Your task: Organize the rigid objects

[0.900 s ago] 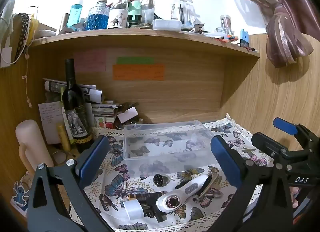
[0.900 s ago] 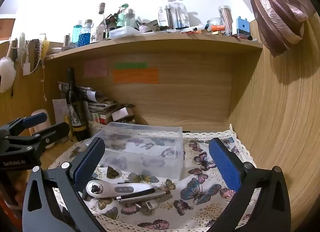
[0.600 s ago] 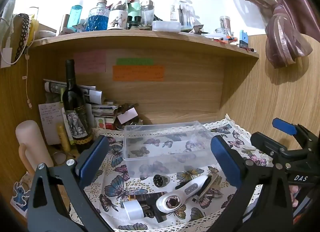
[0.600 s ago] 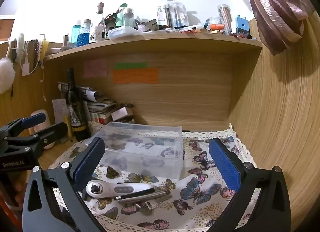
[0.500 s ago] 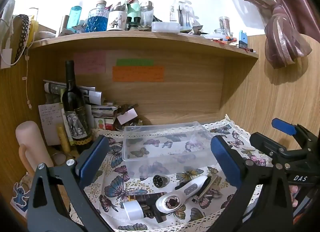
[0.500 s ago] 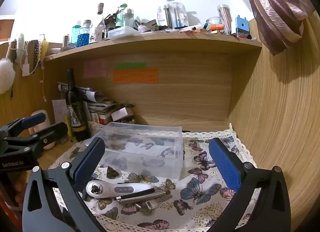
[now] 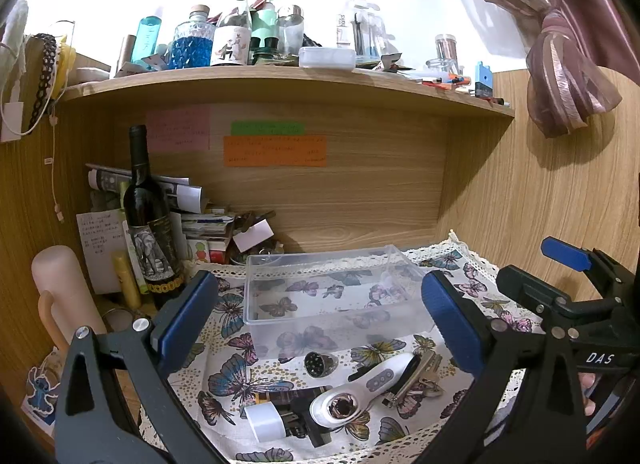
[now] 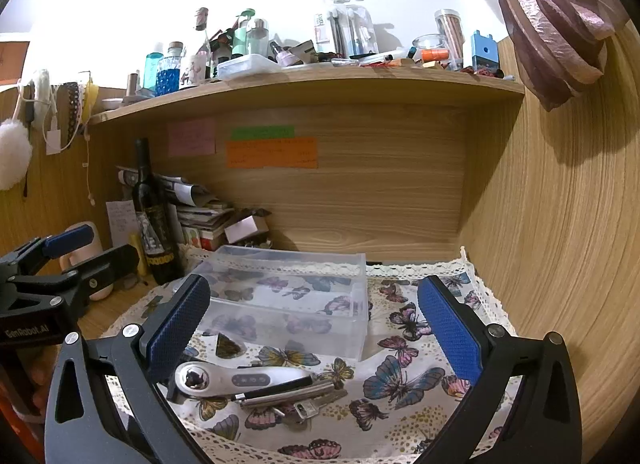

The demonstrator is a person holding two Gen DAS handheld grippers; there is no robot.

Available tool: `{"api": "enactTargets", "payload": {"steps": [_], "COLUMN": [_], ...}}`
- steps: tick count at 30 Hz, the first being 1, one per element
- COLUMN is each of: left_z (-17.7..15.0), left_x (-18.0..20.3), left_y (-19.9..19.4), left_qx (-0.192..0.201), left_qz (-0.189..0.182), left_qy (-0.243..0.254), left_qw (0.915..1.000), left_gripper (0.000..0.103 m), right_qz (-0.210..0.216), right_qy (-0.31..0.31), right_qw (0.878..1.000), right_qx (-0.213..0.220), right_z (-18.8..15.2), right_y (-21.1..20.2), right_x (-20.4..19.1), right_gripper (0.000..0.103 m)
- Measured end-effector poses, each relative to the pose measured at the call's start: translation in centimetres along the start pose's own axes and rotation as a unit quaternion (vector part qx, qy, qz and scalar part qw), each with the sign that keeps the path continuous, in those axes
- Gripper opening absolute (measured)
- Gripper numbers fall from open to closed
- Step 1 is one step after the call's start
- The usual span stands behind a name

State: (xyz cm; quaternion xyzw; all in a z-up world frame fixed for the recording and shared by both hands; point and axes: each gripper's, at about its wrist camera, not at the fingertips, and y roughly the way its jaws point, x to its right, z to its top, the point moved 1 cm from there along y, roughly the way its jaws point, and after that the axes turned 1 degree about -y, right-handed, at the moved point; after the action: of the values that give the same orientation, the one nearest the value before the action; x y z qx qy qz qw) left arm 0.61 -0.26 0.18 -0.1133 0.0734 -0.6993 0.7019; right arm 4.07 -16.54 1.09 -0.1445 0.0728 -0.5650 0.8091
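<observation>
A clear plastic box (image 7: pixel 328 288) stands empty on the butterfly cloth (image 7: pixel 236 380); it also shows in the right wrist view (image 8: pixel 288 300). In front of it lie a white handheld device (image 7: pixel 360 388), keys with a clip (image 7: pixel 416 374), a small round dark piece (image 7: pixel 319 363) and a black tube with a white cap (image 7: pixel 280 416). The device (image 8: pixel 240 378) and keys (image 8: pixel 304 404) lie between the right fingers. My left gripper (image 7: pixel 320 320) is open and empty, above the items. My right gripper (image 8: pixel 314 324) is open and empty.
A wine bottle (image 7: pixel 150 224), papers and a pink cylinder (image 7: pixel 64 296) crowd the left back corner. A wooden shelf (image 7: pixel 280 84) loaded with bottles hangs overhead. Wood walls close the back and right. The right gripper's body (image 7: pixel 568 296) shows at right in the left wrist view.
</observation>
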Motion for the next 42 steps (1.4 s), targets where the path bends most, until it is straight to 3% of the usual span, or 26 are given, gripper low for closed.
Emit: {"api": "enactTargets", "payload": {"steps": [42], "left_z": [0.23], "left_x": [0.36], "left_y": [-0.15], "left_qx": [0.003], "left_qz": [-0.002], "left_qy": [0.001], "left_qw": [1.0000], "left_gripper": [0.103], "right_qz": [0.008], "right_qy": [0.005], "right_qw": [1.000], "right_qx": [0.006], "right_z": [0.24], "right_y": [-0.32], "right_x": [-0.58], "right_gripper": [0.103]}}
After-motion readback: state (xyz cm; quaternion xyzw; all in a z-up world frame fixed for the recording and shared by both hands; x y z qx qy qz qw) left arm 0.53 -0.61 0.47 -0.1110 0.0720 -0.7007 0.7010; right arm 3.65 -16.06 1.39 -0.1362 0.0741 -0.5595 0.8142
